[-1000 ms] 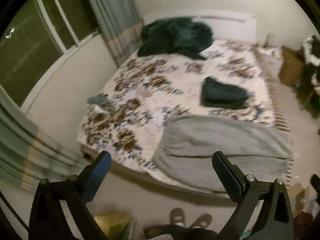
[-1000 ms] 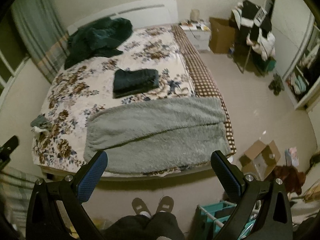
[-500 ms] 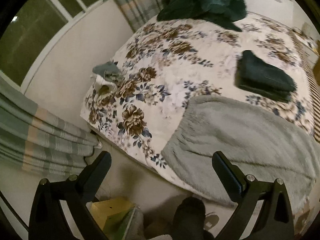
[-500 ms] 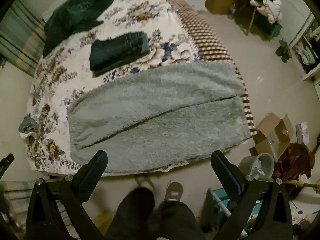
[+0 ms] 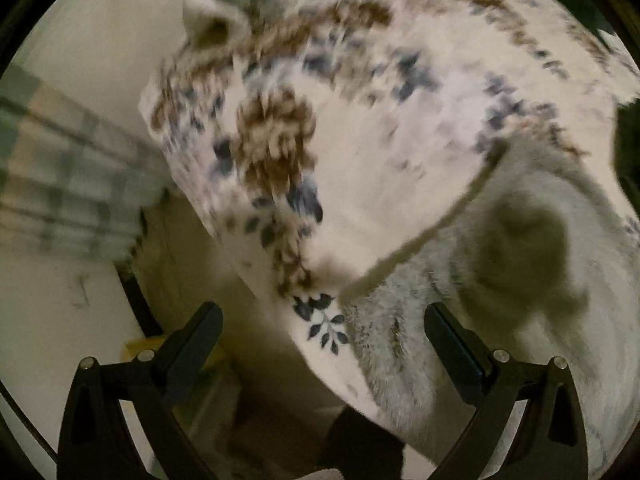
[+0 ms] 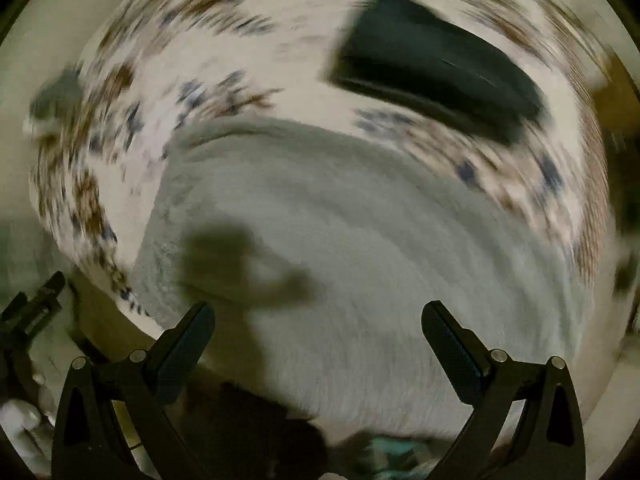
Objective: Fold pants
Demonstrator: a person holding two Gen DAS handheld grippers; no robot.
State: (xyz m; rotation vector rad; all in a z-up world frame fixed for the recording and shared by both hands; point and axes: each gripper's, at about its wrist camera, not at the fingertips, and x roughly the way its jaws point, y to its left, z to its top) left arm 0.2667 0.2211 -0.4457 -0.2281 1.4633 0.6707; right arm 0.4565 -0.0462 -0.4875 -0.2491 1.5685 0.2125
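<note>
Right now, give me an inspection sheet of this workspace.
Surface: bed with floral cover, image blurred.
Job's things: grey fleece pants spread flat along the bed's near edge.
Clutter: dark folded garment beyond the pants; small grey-white bundle at the far corner.
Grippers: left gripper open, over the pants' end; right gripper open, above the pants; neither is holding anything.
Cables: nothing seen.
Surroundings: striped curtain at left.

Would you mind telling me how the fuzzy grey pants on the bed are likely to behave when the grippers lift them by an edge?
The grey pants look thick and fleecy, so they will probably drape and sag, not hold shape. The pile should grip the pads rather than slip. Spread wide over the floral bedspread, they may drag along it. Both the left gripper and right gripper are open.
</note>
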